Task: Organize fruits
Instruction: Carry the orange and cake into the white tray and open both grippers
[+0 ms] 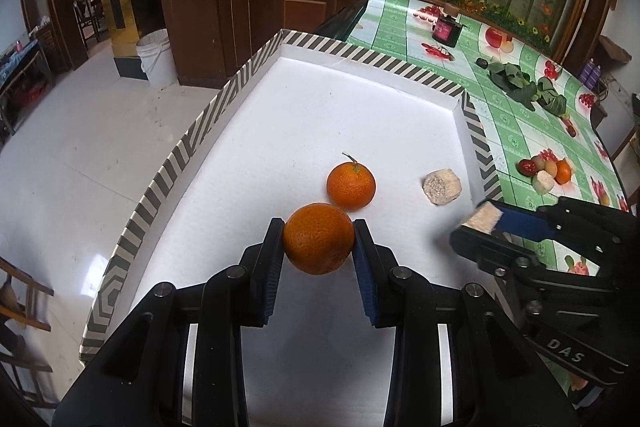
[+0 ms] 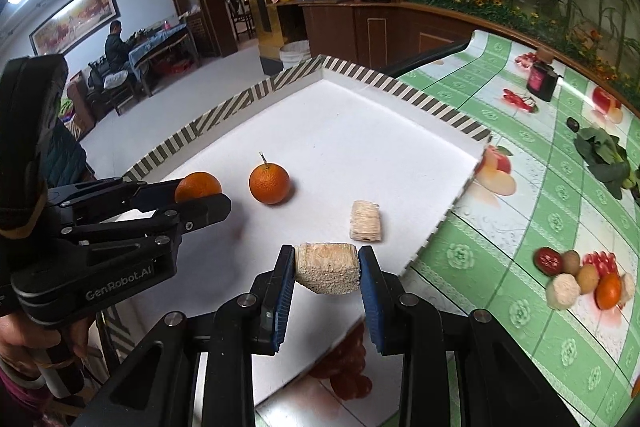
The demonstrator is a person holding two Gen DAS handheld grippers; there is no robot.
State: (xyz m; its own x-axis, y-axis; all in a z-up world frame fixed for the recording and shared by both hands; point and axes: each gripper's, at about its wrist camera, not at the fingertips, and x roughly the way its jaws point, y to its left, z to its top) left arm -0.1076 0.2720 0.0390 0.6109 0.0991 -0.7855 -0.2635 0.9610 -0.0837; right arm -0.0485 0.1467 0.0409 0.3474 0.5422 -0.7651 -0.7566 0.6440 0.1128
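On tray (image 1: 360, 99): one orange (image 1: 351, 185), one corn chunk (image 1: 442, 186).

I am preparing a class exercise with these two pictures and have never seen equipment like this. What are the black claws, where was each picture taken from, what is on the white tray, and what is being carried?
No robot here: a person holds a two-finger grabber in each hand, and a wide-angle camera on each looks forward along its fingers. So each picture is one grabber's own view.

In the left one's view, the left gripper is shut on an orange. In the other view, the right gripper is shut on a pale corn-cob chunk. Each grabber also shows at the edge of the other's picture.

Both are over a white tray with a striped rim. Lying in it are a second orange with a stem and another cob chunk.

Beside the tray, on the green patterned tablecloth, lie a small pile of fruit and some leafy greens.
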